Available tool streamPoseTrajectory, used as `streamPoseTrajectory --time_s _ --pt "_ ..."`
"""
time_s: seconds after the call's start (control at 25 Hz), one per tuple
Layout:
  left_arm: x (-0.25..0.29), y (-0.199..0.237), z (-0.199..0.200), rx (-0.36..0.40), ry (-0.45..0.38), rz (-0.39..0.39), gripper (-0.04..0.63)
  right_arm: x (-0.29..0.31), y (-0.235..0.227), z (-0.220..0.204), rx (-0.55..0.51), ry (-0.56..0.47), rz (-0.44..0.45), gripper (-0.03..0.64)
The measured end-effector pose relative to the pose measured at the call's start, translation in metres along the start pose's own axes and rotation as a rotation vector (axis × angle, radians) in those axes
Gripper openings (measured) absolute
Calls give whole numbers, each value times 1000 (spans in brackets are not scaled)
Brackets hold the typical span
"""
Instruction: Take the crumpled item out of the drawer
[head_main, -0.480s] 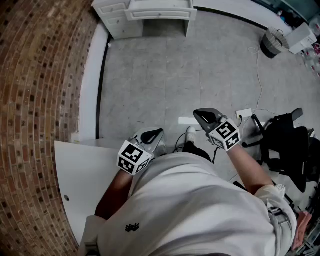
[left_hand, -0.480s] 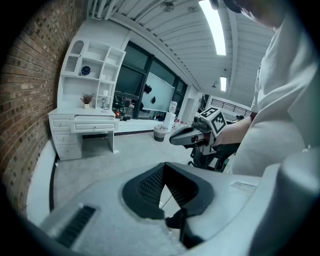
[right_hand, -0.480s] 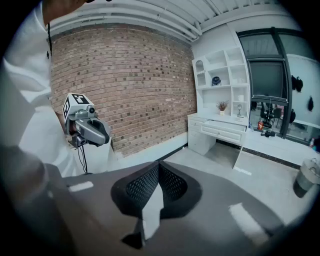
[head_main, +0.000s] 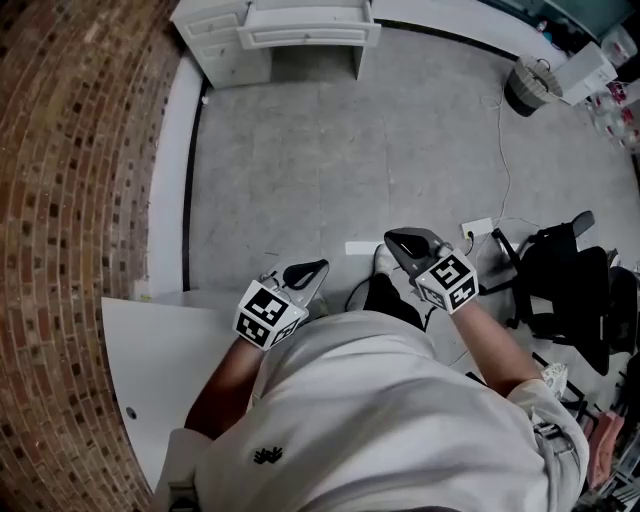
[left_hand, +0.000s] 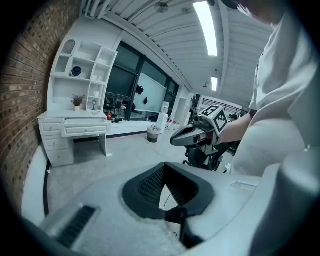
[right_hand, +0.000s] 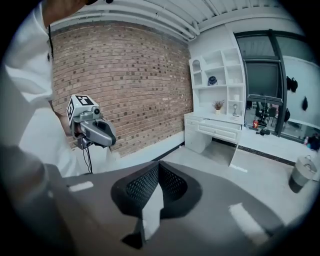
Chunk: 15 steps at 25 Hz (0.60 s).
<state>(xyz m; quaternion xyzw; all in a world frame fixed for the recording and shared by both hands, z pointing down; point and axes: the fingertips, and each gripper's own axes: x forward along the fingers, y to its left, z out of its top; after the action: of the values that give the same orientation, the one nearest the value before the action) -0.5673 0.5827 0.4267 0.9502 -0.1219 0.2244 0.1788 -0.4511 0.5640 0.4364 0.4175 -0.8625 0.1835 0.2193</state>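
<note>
- Near the person's waist, both tools are hanging idle. The left hand-held gripper (head_main: 316, 268) is showing its jaws pressed together on nothing. The right hand-held gripper (head_main: 397, 240) is likewise pinched shut and empty. They are probably just being carried, since nothing is lying within reach.
- Far across the floor (head_main: 330, 150), the table (head_main: 310, 12) is standing by the wall, and its drawer (head_main: 305, 37) is looking closed. The crumpled item is not showing in any view, so it is presumably lying inside.
- Between the person and the table, no obstacle is showing on the floor, so nothing is blocking a walk up to it.
- On the right, a chair (head_main: 570, 290), a cable (head_main: 505, 150) and a basket (head_main: 527, 85) are sitting off that path. On the left, a brick wall (head_main: 70, 150) is running alongside it.
</note>
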Motion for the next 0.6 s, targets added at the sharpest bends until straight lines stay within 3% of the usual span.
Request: streamPoseTrajectory --time_s 0.16,0.24,0.48,0.6 --pt "35 12 23 21 11 1 16 -6 -36 3 21 -21 14 12" --pt "59 18 40 22 19 6 92 -13 -62 4 34 -35 20 12" --pt "160 30 111 50 34 16 181 -50 -155 -5 52 -58 29 14" --pt "212 34 144 68 33 23 178 -69 -198 -16 63 -58 45 14"
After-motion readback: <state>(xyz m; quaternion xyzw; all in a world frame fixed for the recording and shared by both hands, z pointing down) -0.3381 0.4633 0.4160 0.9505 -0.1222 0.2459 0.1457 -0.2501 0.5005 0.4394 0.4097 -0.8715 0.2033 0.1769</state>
